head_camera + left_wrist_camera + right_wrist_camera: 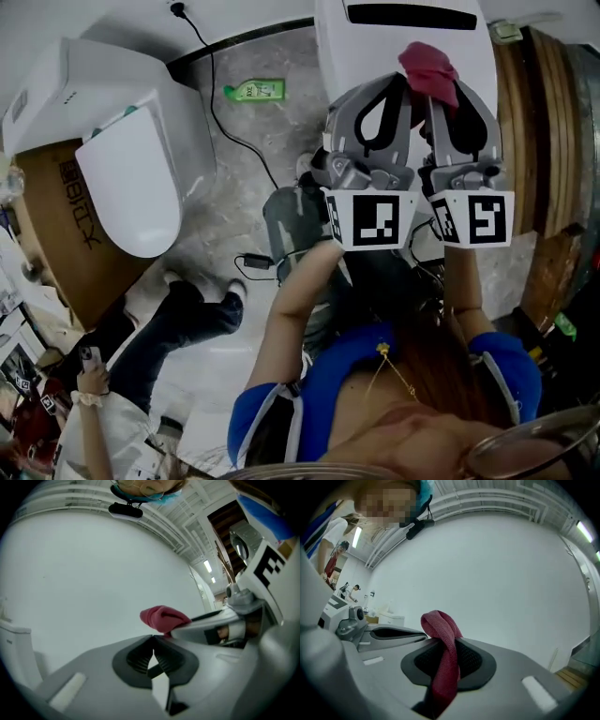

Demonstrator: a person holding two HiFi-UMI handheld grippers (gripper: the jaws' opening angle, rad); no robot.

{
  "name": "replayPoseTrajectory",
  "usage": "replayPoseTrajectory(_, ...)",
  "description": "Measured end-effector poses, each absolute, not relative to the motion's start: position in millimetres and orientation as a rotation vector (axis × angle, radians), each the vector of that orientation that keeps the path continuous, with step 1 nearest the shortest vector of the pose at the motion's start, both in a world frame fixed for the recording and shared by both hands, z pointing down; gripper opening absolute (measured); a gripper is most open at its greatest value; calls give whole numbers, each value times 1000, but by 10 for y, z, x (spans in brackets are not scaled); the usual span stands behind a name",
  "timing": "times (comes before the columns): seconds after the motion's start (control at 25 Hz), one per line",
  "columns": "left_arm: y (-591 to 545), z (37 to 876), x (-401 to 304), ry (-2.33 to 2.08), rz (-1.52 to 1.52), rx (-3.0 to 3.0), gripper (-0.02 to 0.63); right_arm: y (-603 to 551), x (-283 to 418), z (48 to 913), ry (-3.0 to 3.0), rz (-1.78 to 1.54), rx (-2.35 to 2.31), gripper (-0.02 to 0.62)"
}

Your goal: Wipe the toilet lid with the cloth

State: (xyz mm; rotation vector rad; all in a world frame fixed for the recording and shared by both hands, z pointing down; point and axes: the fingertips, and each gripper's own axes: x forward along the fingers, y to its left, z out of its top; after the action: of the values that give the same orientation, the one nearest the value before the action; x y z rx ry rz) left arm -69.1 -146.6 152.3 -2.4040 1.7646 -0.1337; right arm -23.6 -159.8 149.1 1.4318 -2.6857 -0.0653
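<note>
Head view shows both grippers held side by side above the white toilet lid (361,56), the left gripper (392,86) just beside the right gripper (439,94), with the red cloth (427,66) bunched at the right one's tips. Only this view takes in the room: a second toilet (131,178) on a cardboard box (52,220) at the left, a green bottle (255,91) and a black cable (225,108) on the marbled floor.

Left gripper view shows its jaws pressed together, tips meeting (152,639) with nothing between them. The cloth (164,617) pokes out just past them from the neighbouring gripper, and the lid (93,573) fills the background.

Right gripper view shows what the other two hide: the jaws (445,641) are clamped on the cloth (439,625). A loop of it rises above the tips and a strip hangs down between the pads. The cloth is near the lid (497,573), but I cannot tell whether they touch.
</note>
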Motion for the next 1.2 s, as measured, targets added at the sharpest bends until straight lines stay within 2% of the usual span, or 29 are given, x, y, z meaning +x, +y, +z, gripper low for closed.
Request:
replayPoseTrajectory(0.36,-986,-160,-656,1845,-192,-2440,2,-1182,-300,-224,-2757,-68,1347,72)
replayPoseTrajectory(0.76,-268,-1698,-103,1877,-231,-2419,2,-484,289,-1844,-2851,-34,1386,74)
replayPoseTrajectory(1.0,101,-2343,281,1918,-205,-2370,2,-37,580,-2438,-2929,-63,1308,74)
replayPoseTrajectory(1.2,434,-2444,526,1921,-210,-2331,2,180,896,-2542,-2912,-50,1359,74)
